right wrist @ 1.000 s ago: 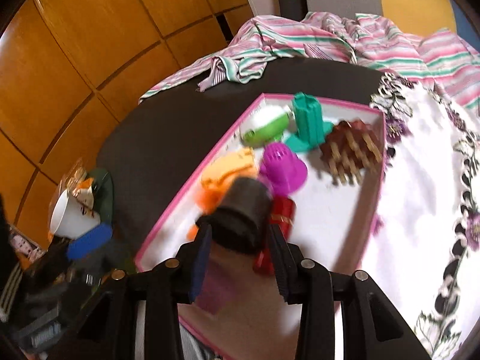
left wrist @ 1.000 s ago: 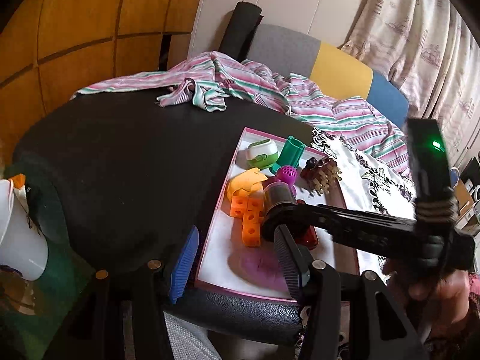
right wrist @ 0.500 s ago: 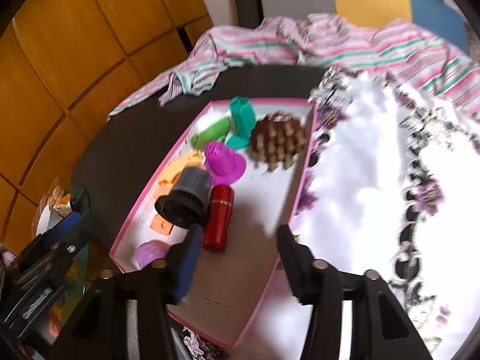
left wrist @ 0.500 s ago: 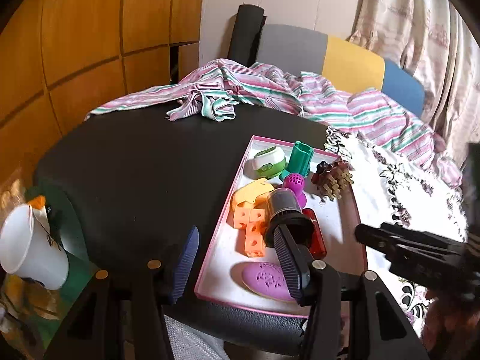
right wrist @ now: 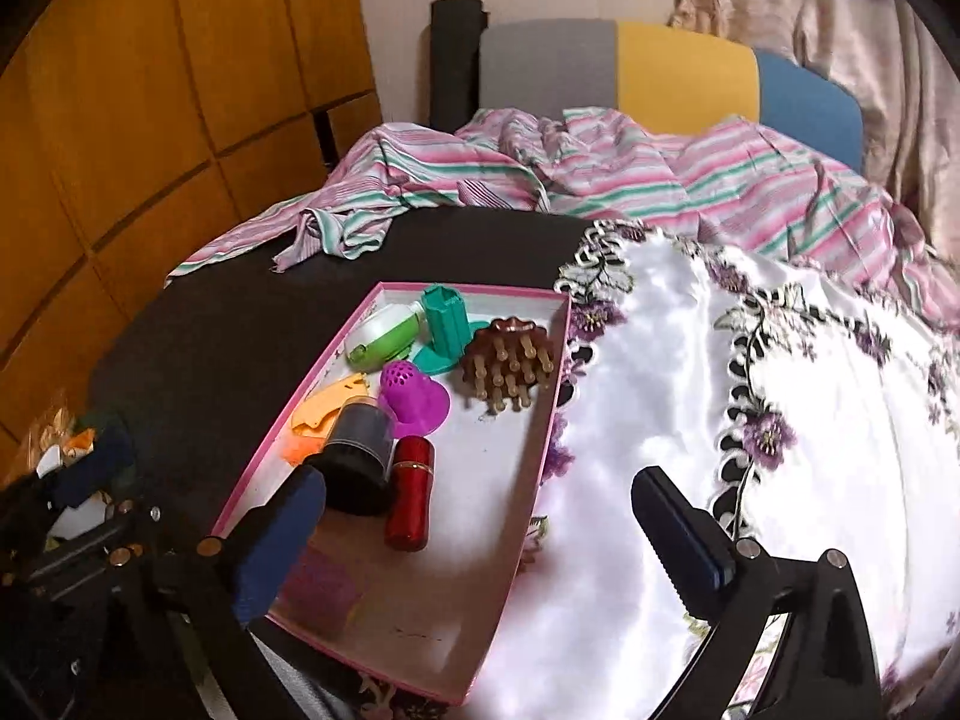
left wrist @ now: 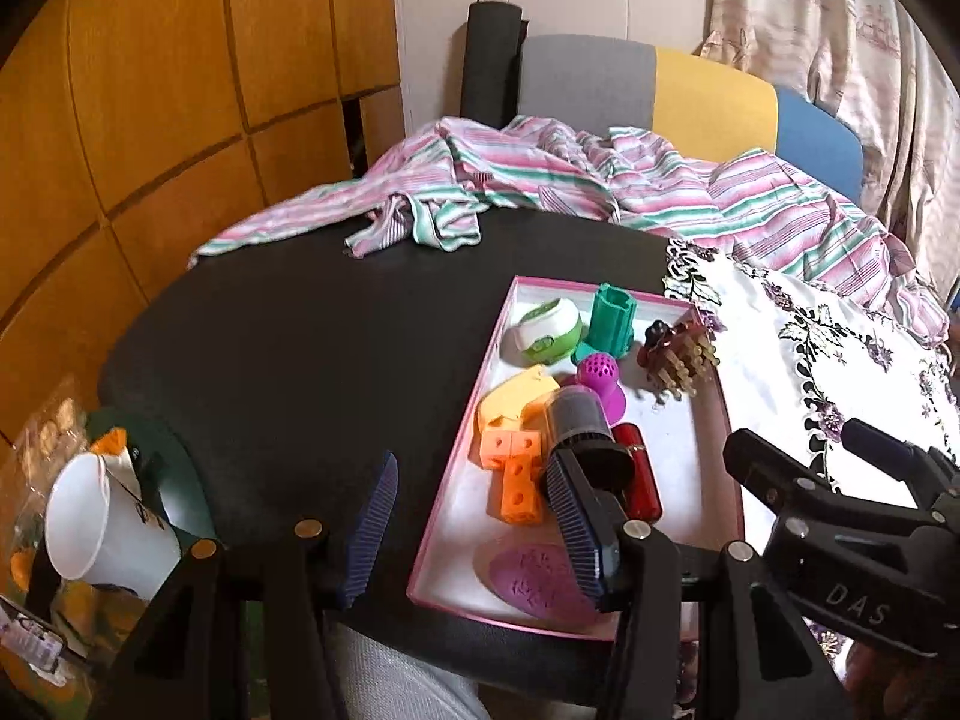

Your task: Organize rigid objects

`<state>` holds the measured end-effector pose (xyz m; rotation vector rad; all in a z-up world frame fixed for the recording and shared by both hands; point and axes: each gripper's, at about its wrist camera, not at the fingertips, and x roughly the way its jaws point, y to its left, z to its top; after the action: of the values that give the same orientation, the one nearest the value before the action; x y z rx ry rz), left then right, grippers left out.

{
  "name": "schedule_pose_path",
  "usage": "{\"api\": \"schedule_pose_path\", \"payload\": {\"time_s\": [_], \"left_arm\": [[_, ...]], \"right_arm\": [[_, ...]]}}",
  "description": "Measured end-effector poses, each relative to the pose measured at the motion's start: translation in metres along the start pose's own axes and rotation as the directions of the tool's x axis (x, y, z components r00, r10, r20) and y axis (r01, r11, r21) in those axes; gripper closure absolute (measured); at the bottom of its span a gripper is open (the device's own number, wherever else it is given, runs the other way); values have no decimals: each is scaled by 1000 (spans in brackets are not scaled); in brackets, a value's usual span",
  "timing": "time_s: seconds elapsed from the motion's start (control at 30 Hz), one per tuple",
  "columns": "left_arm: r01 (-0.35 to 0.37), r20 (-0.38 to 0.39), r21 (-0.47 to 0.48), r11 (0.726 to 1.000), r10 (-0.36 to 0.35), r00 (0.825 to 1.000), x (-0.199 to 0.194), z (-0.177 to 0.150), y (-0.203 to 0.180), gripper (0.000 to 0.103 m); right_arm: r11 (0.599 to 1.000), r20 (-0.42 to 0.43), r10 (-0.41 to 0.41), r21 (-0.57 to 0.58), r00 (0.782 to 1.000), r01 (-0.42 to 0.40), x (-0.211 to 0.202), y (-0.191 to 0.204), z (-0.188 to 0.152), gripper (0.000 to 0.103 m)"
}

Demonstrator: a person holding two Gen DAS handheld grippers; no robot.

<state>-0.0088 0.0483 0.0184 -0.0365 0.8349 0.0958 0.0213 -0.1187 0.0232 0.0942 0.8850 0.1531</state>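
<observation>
Both tongs are spread and empty: left gripper hangs over the near-left edge of the pink tray, right gripper straddles its near-right edge.

Black cylinder lies on its side in the tray's near-left part, touching the red tube on its right. Its long axis runs roughly near-far — dark end cap faces the near edge, tilted slightly left.

Judged step: placement looks done, so the grippers back off. They should lift clear straight up, jaws wide, and avoid nudging the cylinder — it likely rolls sideways toward the orange blocks.
</observation>
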Motion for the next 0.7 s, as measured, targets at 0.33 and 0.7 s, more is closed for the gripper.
{"api": "schedule_pose_path", "payload": {"time_s": [0.33,0.7], "left_arm": [[-89,10,45,995,88,996,3,-1,-3,50],[-75,-2,84,994,76,997,8,1,-13,50]], "right_arm": [[998,-29,-49,37,998,50,9,-4,2,0],[996,-32,-80,45,996,81,13,-6,6,0]]}}
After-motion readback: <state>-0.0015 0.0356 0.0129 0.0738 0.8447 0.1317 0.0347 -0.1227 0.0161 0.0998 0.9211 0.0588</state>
